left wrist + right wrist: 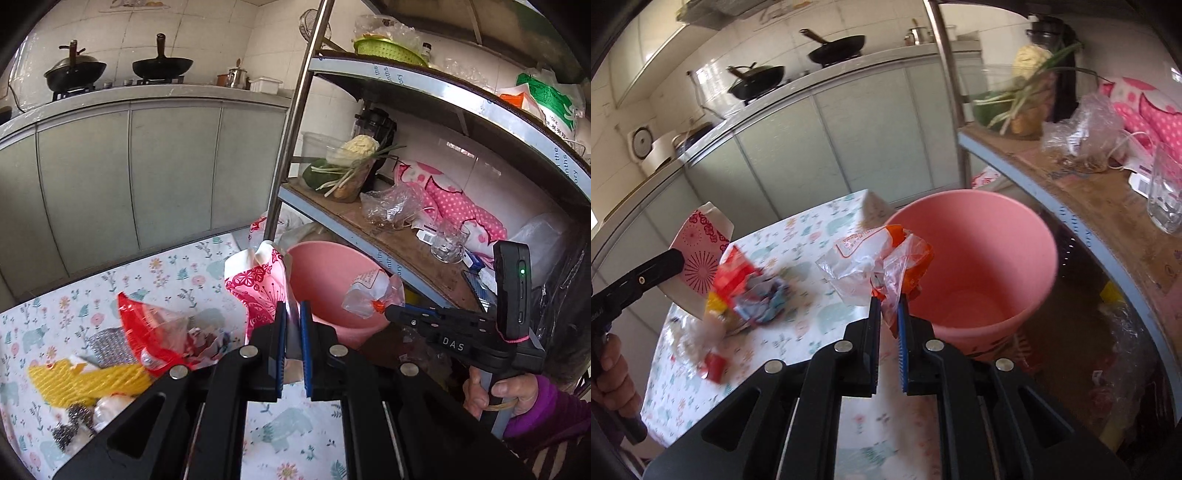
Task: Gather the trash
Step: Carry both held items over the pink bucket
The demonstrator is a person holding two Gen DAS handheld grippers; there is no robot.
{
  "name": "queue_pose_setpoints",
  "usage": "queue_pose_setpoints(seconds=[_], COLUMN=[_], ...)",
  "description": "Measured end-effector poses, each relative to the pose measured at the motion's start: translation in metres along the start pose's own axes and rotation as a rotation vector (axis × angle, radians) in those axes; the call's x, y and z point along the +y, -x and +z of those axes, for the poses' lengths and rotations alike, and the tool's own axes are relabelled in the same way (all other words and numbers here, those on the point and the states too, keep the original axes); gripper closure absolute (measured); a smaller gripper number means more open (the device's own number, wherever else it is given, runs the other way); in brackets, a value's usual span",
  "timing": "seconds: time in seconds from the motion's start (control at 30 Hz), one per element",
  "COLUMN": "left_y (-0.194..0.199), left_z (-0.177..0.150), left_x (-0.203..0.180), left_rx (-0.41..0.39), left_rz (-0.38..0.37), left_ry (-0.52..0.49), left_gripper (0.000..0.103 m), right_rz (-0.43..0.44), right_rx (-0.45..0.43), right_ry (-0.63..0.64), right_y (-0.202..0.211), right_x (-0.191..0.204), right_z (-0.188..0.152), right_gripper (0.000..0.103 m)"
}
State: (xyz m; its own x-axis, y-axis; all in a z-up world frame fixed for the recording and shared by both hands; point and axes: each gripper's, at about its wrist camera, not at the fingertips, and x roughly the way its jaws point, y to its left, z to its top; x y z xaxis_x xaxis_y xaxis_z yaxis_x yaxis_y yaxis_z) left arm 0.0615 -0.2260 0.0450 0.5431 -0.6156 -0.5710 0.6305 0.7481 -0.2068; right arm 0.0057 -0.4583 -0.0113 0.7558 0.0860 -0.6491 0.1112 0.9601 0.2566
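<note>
Two grippers are in play, each pinching one piece of trash. The left gripper (292, 314) is pressed tight on a pink-patterned carton (258, 284), held above the table (288, 435). The right gripper (889, 306) is pinched on a crumpled clear wrapper (871, 258) with orange print, held at the near rim of the one pink bucket (1027, 236), which stands just beside the table's edge and looks empty inside.

On the floral tablecloth lies a pile of more trash (147, 332): a red bag, yellow foam net, silvery scraps; an exact count is unclear.

The left view shows the right gripper from the side and the hand (495, 395) with a purple sleeve gripping it; the right view shows the left gripper's arm, carton and hand (613, 376) at its left edge.

Beside the bucket stands a metal rack (388, 236) with a glass (448, 243), a plastic bag, greens and pink cloth. Beyond, grey cabinets carry a counter with two woks (162, 66) on a stove against white tiles.
</note>
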Motion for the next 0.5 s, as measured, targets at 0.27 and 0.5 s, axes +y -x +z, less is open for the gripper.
queue_pose_setpoints(seconds=[0.27,0.5], left_y=[-0.081,-0.144], left_z=[0.02,0.019], left_x=[-0.026,-0.04], left_rx=[0.064,0.14], left_rz=[-0.056,-0.081], left_ry=[-0.026,0.001], left_gripper=[0.096,0.096], right_rz=[-0.098,-0.133], right_rx=[0.028,0.065], right_ry=[-0.051,-0.067], right_y=[-0.027,-0.045], right_x=[-0.036,-0.049], right_z=[0.012,0.01], right_gripper=[0.094,0.094])
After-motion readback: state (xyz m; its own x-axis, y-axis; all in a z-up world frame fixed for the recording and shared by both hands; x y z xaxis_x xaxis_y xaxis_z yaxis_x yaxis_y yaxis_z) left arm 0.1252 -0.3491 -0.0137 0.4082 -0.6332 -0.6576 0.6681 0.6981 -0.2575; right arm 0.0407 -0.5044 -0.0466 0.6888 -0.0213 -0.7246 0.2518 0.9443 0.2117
